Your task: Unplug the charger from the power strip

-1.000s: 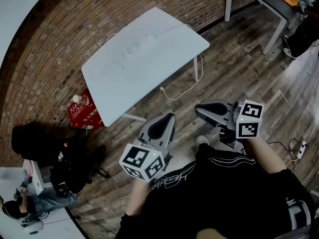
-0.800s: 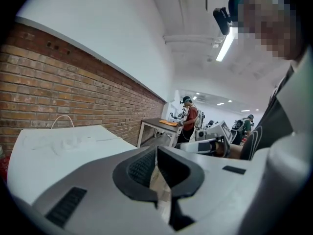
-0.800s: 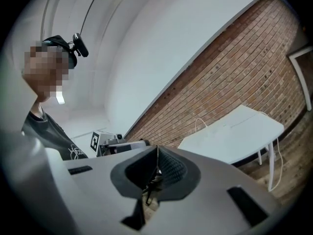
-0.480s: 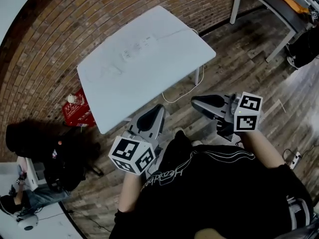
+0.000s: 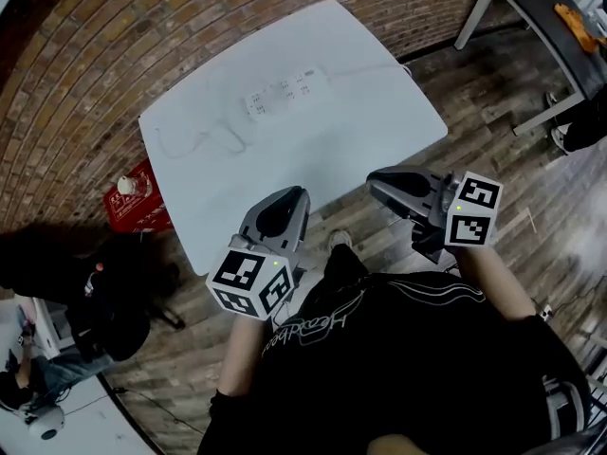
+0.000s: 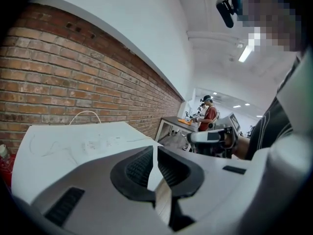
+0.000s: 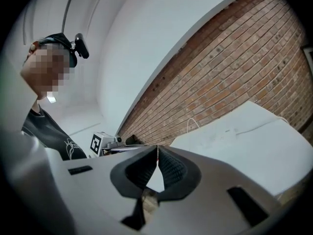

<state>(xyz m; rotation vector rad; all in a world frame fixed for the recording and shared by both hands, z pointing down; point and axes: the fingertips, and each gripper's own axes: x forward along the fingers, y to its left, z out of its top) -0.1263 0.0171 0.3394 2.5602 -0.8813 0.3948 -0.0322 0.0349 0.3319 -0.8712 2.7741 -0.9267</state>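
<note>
Approach to white table [image 5: 379, 131] has gone on over the last second: in the head view the tabletop has slid toward the person and grown. Both grippers, which hung over bare floor a second ago, now sit at its near edge.

Power strip [image 5: 282, 91] lies flat toward the far side of the tabletop.
- Left gripper [image 5: 289, 195]: nearer the person than the strip, almost straight in line with it, well apart from it. Jaws pressed together, nothing between them.
- Right gripper [image 5: 375, 180]: nearer than the strip and off to its right, well apart. Jaws likewise together, empty.

Charger: dark marks on the strip, too small to tell which is the plug.

Judgement: walk-up is nearly done and the reach not begun. The strip is untouched, so the plug is presumably still seated. Jaws must open before any grasp.

Count:
- grippers: two
- power strips: one
- cords: two; thick cord [image 5: 365, 63] leaves the strip's right end, thin cord [image 5: 194, 145] loops just left of the strip
- tables: two; the white one, and a dark table [image 5: 541, 12] far right of the strip
- red crates: one, red crate [image 5: 133, 207] on the floor, left of the strip and nearer
</note>
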